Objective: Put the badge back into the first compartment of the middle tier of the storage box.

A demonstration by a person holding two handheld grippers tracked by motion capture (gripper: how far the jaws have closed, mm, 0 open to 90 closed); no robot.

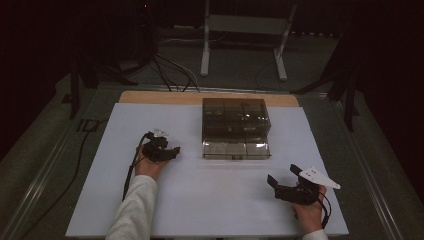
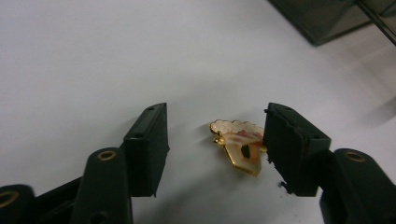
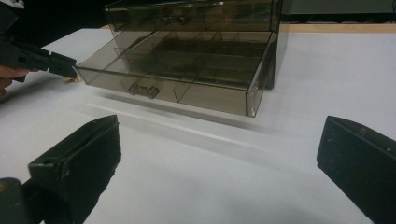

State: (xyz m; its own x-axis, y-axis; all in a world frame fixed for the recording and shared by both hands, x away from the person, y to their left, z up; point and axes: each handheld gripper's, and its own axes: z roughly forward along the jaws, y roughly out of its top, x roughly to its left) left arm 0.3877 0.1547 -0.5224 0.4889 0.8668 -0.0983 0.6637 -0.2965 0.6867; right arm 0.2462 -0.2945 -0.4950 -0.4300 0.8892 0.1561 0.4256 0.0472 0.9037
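While the left gripper [image 2: 215, 140] is standing over the white table [image 1: 210, 200], a small gold and cream pin [image 2: 238, 144] is lying between its jaws, resting on the table surface well left of the smoky plastic drawer box [image 1: 236, 127]. One pad [image 2: 285, 144] is touching or nearly touching the pin's edge; the other pad [image 2: 147, 144] is standing clear, so the piece is not yet being gripped or lifted. Lower drawer [image 3: 177, 79] is sitting pulled out, its divided compartments looking bare, so opening appears done; picking up and, by judgement, placing inside are remaining. Pin: flat, scalloped cream top with reddish markings, gold tapered lower part, lying tilted. Right gripper [image 1: 285, 182] is waiting near the table's front right, jaws spread wide, holding nothing.
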